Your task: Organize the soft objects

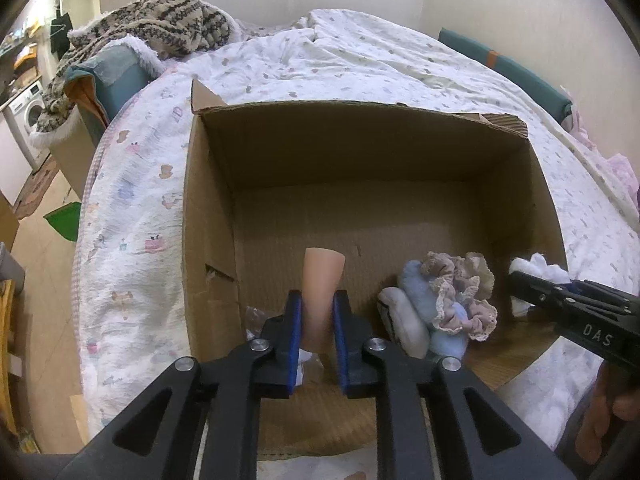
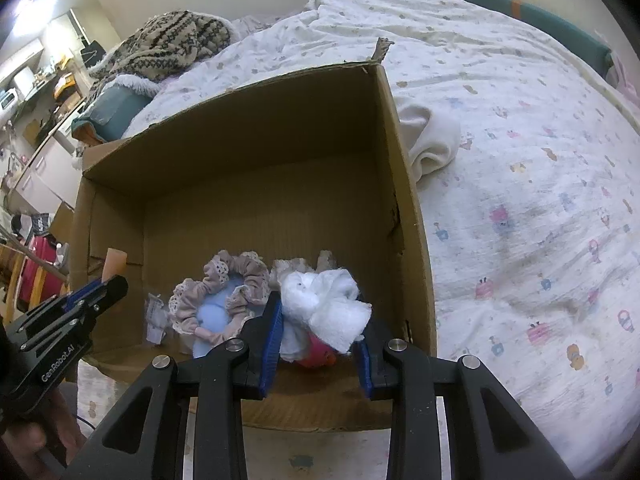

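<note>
Blue pads of the left gripper [image 1: 317,330] pinch a peach sponge [image 1: 322,288], its long axis pointing straight ahead over the cardboard box [image 1: 208,216]. To its right, the right gripper [image 2: 316,338] grips a white cloth [image 2: 324,304], just beyond the scrunchies [image 2: 236,284].

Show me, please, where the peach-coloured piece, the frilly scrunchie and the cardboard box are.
peach-coloured piece [image 1: 323,276]: left wrist view, its upper body above the claw.
frilly scrunchie [image 2: 236,270]: right wrist view, its top ruffle.
cardboard box [image 1: 360,148]: left wrist view, inner back wall.
</note>
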